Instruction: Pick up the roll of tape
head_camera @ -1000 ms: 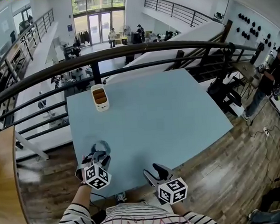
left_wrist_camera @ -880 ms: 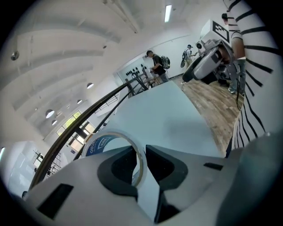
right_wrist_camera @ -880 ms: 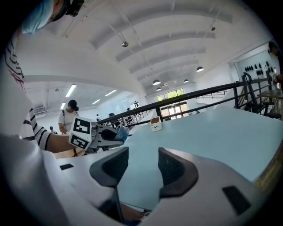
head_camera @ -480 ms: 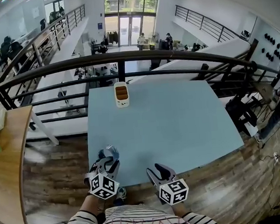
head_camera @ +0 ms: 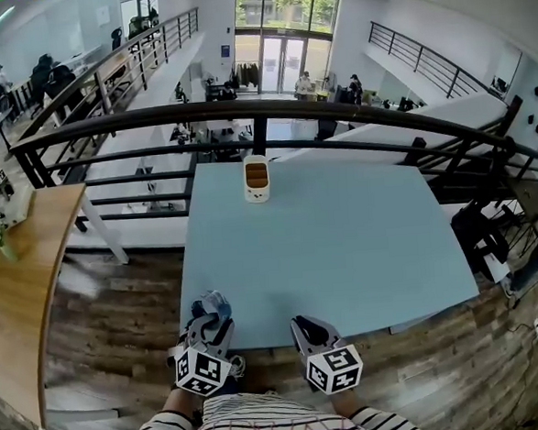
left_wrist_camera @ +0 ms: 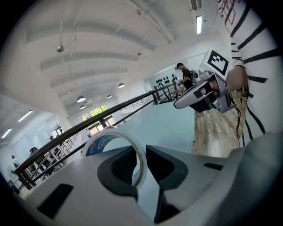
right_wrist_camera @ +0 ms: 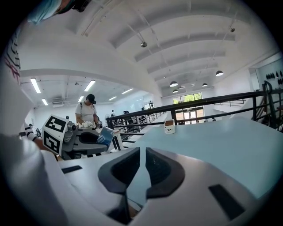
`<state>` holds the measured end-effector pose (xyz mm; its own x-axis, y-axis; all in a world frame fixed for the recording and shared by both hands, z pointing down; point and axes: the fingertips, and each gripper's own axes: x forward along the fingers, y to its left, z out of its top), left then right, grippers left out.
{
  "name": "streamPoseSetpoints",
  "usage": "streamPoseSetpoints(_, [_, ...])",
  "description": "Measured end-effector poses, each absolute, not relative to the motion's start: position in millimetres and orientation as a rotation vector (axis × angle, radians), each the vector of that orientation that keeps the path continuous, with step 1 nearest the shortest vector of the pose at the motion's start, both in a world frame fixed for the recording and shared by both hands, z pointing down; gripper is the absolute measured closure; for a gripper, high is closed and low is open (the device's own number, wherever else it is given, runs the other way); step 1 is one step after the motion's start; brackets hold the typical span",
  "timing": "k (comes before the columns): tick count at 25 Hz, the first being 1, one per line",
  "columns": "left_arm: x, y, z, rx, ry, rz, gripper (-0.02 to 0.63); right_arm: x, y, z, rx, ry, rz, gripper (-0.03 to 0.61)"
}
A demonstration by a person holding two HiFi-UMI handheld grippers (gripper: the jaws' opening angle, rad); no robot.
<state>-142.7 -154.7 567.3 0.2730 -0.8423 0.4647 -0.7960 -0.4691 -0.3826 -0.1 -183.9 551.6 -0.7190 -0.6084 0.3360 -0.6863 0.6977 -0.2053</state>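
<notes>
The roll of tape (left_wrist_camera: 98, 143), a thin pale ring with a blue label, stands upright between the jaws of my left gripper (left_wrist_camera: 142, 161), whose pads press on its band. In the head view the left gripper (head_camera: 208, 317) holds the tape (head_camera: 215, 304) just above the near left edge of the light blue table (head_camera: 345, 250). My right gripper (head_camera: 303, 325) hovers beside it at the near edge. In the right gripper view its jaws (right_wrist_camera: 142, 165) are closing, with only a thin slit left and nothing between them.
A small white cup (head_camera: 257, 179) with brown contents stands at the table's far edge, before a black railing (head_camera: 335, 113). A wooden bench (head_camera: 16, 273) runs along the left. Wooden floor surrounds the table; people are far off in the hall below.
My left gripper has carried the tape toward the table's near edge and a little upward, rolling as it went. The right gripper's jaws have come together from wide open. My view has swung left.
</notes>
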Motion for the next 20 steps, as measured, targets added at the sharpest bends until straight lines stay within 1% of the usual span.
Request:
streamPoseSetpoints(8, [-127, -126, 581, -2.461, 1.660, -0.941, 0.531, 15, -170, 562, 1.018, -2.648, 0.441, 0.548])
streamPoseSetpoints(20, [-119, -113, 585, -2.455, 1.707, -0.956, 0.531, 25, -166, 567, 1.013, -2.609, 0.414, 0.551])
